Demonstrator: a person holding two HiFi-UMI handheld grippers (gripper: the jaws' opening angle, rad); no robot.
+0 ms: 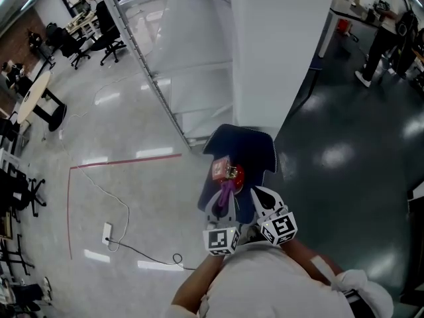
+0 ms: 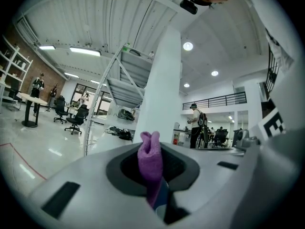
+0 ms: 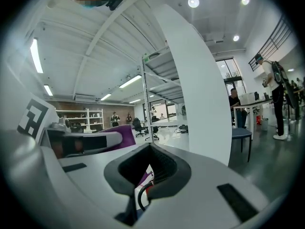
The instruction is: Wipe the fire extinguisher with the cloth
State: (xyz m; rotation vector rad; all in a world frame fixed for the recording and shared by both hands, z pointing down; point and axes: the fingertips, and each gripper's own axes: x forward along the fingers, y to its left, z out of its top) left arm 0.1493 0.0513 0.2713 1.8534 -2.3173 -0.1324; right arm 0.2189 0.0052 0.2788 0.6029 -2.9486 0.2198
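Observation:
A red fire extinguisher (image 1: 233, 173) with a pale tag sits on a dark blue chair (image 1: 262, 148) in front of a white pillar (image 1: 278, 52). My left gripper (image 1: 224, 207) (image 2: 153, 175) is shut on a purple cloth (image 1: 226, 192) (image 2: 150, 159), which sticks out past its jaws and lies against the extinguisher's near side. Just to its right, my right gripper (image 1: 257, 196) (image 3: 150, 149) points at the extinguisher with its jaws together. Through the gap beneath them I see a black hose (image 3: 139, 199) and a bit of red and white. The cloth (image 3: 121, 132) also shows at the left of the right gripper view.
A metal rack frame (image 1: 165, 91) stands left of the pillar. On the pale floor at the left lie a cable with a power strip (image 1: 107, 232) and a red tape line (image 1: 126, 159). A person (image 1: 384, 38) stands by desks at the far right, on the dark floor.

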